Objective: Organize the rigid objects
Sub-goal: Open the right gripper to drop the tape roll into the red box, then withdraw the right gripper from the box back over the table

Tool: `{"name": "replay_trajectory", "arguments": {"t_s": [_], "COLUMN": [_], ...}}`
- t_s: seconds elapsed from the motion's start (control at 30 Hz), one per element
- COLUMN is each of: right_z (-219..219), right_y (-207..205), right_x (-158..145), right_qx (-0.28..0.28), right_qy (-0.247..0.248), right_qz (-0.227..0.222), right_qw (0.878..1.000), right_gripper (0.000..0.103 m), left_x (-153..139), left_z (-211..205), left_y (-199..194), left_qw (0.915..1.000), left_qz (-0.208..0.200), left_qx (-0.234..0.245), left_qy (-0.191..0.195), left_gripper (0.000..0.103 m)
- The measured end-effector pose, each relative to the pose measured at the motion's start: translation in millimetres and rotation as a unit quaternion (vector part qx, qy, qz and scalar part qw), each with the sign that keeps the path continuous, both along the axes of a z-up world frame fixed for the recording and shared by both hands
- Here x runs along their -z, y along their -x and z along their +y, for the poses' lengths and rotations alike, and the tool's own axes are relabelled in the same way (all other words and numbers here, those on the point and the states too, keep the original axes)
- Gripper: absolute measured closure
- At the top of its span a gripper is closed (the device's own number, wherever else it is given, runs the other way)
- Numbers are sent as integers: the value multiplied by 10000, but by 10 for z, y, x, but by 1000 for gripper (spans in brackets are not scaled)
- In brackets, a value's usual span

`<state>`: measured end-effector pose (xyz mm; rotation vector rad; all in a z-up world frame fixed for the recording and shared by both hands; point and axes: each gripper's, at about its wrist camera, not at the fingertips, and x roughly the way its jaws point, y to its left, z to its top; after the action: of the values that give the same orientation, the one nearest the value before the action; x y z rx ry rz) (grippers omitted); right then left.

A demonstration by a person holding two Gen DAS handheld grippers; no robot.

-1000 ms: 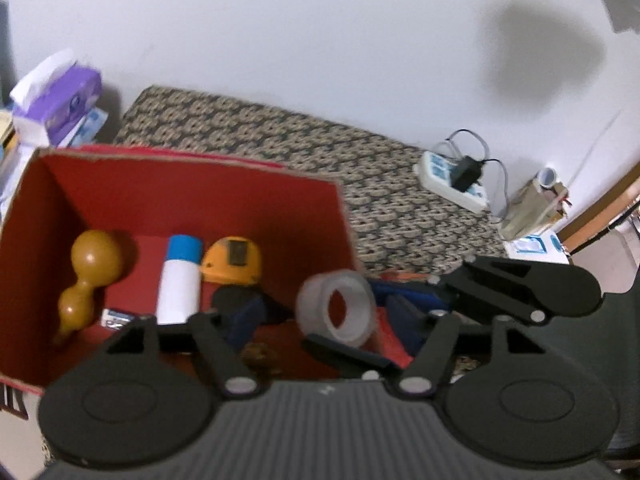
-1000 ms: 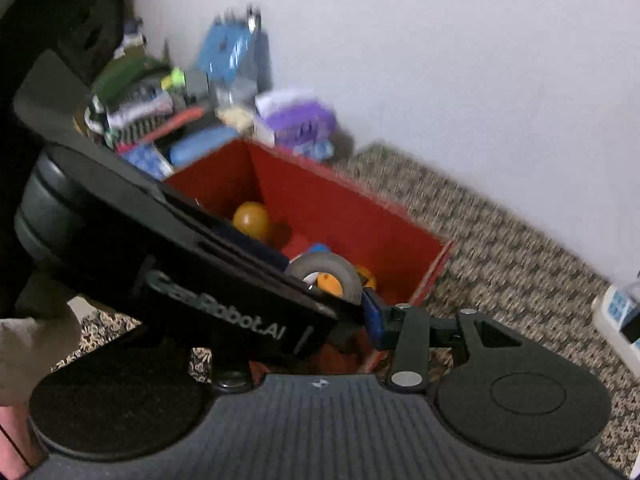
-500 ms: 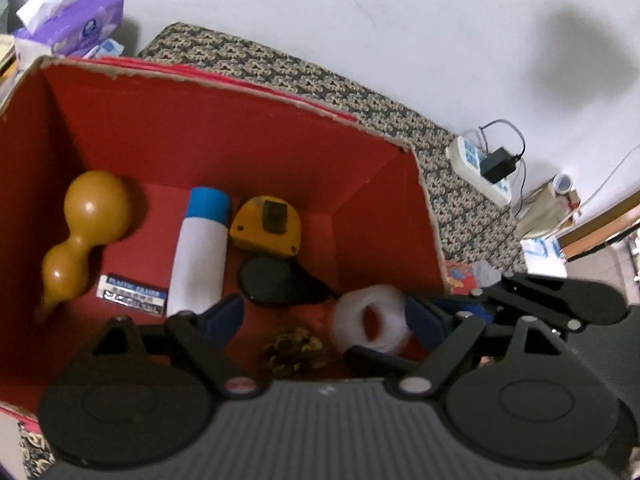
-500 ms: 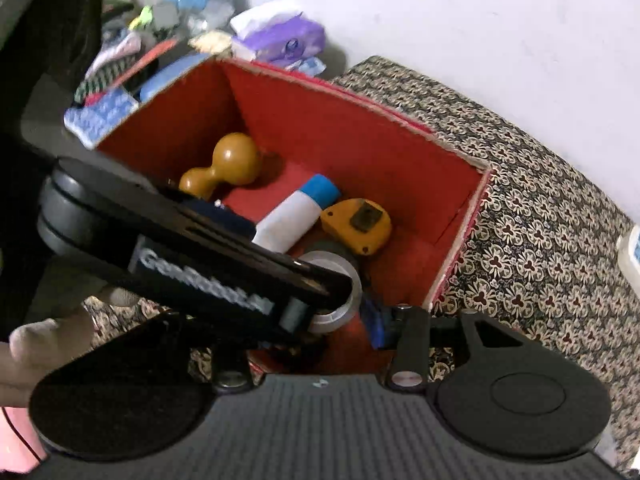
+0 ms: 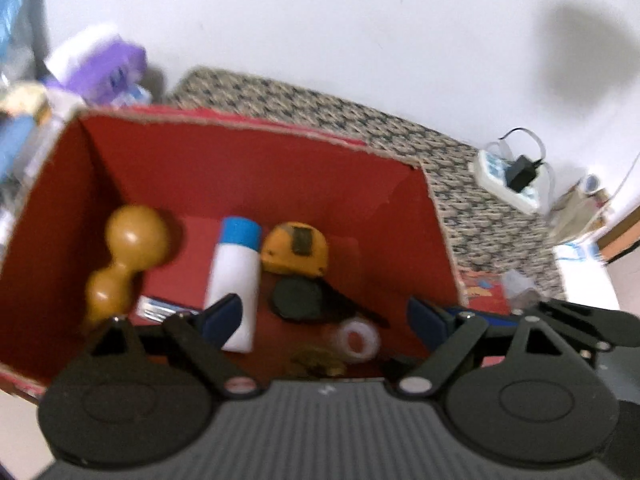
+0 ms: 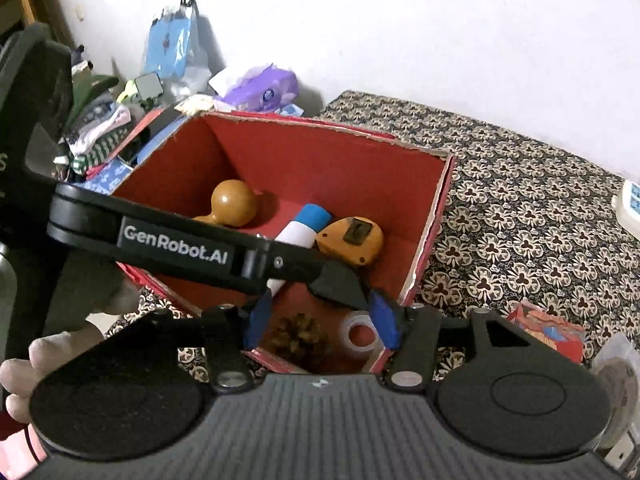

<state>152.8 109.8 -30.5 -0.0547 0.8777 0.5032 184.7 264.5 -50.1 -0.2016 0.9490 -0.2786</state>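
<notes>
Dropped since before: clear tape roll (image 6: 361, 334) now lies flat in red box (image 6: 320, 152); both grippers' jaws just opened, empty.

A red cardboard box (image 6: 424, 216) stands open on a patterned cloth, and the rigid things lie on its floor. A tan wooden gourd (image 5: 128, 256) rests at the left side, its larger bulb toward the back wall. Beside it a white tube with a blue cap (image 5: 236, 276) lies on its side, cap to the back. An orange tape measure (image 6: 350, 240) sits just right of the cap. A black round thing (image 5: 298, 298) lies in front of the tape measure. Near the front wall lie a brown pine cone (image 6: 298, 334) and a clear tape roll (image 6: 360, 334), side by side. A small printed card (image 5: 160, 308) lies flat near the gourd's smaller bulb.
</notes>
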Motion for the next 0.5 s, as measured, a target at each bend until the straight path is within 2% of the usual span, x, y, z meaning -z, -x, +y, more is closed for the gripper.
{"name": "replay_trajectory", "arguments": {"t_s": [0.23, 0.5], "right_z": [-10, -91], "right_y": [162, 426], "right_x": [-37, -155], "right_qx": [143, 436], "right_qy": [-64, -253], "right_qz": [-123, -363], "right_qw": [9998, 9981], "right_gripper": [62, 63], "left_x": [-186, -337], "left_z": [-65, -118], "left_y": [207, 522], "left_qw": [9967, 9872], "left_qz": [-372, -673], "left_qx": [-197, -568], "left_qy": [-688, -1328], "left_gripper": [14, 9]}}
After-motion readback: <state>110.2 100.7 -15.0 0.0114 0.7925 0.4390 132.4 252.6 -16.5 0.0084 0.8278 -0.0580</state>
